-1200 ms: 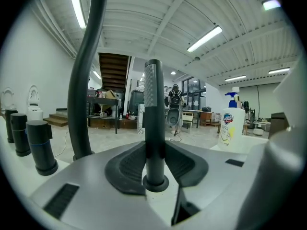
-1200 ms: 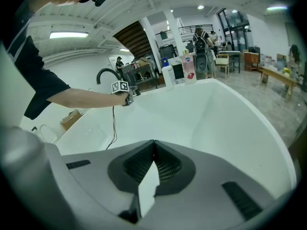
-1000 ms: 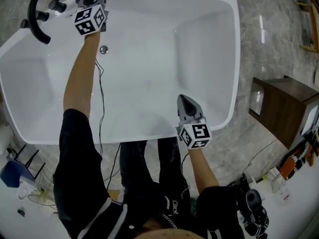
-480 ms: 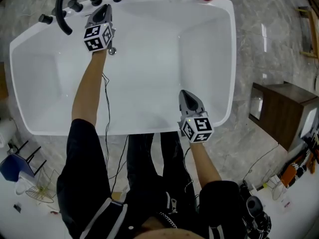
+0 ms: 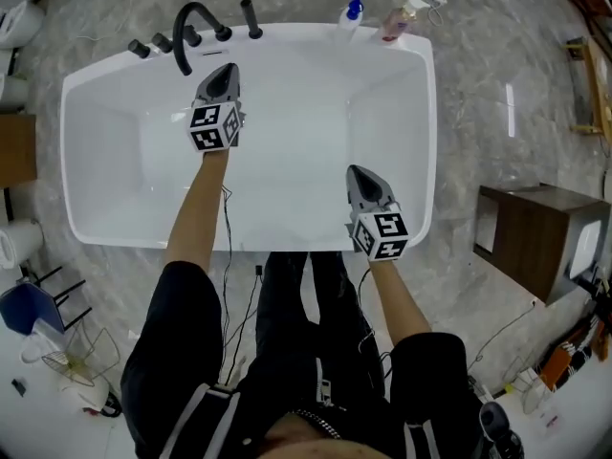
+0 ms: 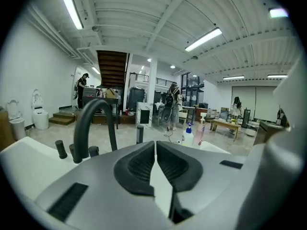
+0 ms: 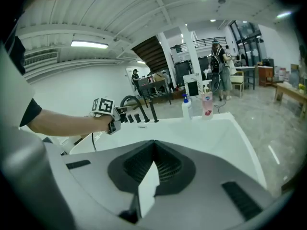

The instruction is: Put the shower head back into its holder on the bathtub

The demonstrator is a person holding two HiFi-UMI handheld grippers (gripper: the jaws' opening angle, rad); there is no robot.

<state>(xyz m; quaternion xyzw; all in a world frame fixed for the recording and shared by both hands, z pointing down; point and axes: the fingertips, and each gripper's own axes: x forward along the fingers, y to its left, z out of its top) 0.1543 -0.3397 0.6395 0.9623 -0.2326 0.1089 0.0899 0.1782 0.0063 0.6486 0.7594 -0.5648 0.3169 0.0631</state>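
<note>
The shower head (image 5: 252, 15) stood upright in its holder (image 5: 255, 34) on the tub (image 5: 411, 142) rim, at one o'clock from the left gripper (image 5: 226, 69). That gripper's jaws had just closed on nothing. The right gripper (image 5: 358, 170) was also closed and empty. The shower head looked rigid, light and slick, best pinched mid-handle.

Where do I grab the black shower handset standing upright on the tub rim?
Probably the handset's slim shaft, mid-height, coming from inside the tub with jaws level. It stands vertical on the rim, and the spout crowds its left side.
</note>
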